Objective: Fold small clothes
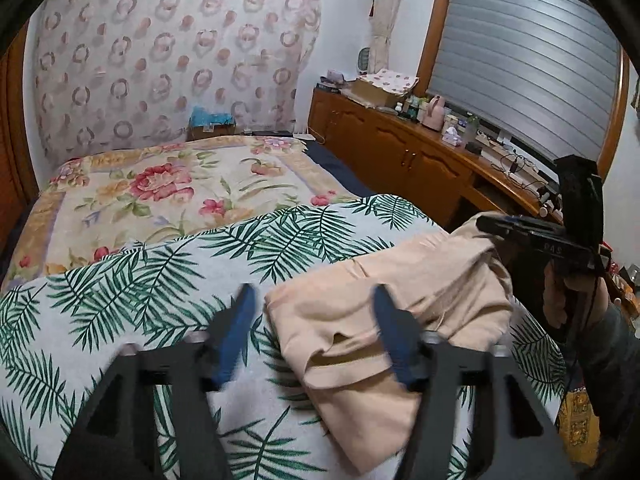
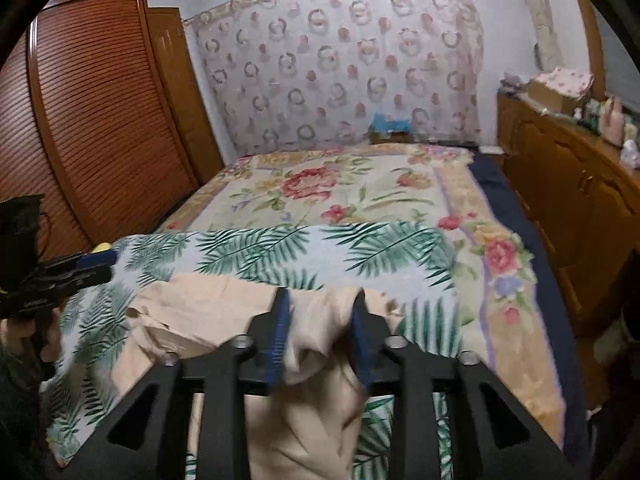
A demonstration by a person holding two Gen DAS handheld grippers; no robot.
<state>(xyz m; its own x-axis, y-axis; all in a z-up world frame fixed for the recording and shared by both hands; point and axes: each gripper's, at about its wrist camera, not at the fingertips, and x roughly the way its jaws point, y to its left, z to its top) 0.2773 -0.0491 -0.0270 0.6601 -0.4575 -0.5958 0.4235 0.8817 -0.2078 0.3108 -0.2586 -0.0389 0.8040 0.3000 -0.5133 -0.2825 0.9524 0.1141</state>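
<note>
A small peach garment (image 1: 384,304) lies rumpled on the palm-leaf cloth (image 1: 168,288) on the bed. My left gripper (image 1: 316,300) is open above the garment's near left corner, with its right finger over the fabric and its left finger over the cloth. My right gripper (image 2: 320,304) has its blue-padded fingers around a bunched fold of the same garment (image 2: 320,344), lifting that edge. The right gripper also shows in the left wrist view (image 1: 492,228) at the garment's far right end. The left gripper shows at the left edge of the right wrist view (image 2: 96,264).
A floral bedspread (image 1: 160,184) covers the far half of the bed. A wooden dresser (image 1: 400,148) with bottles and clutter runs along the right. A louvred wardrobe (image 2: 100,120) stands on the left. A patterned curtain (image 1: 168,52) hangs behind the bed.
</note>
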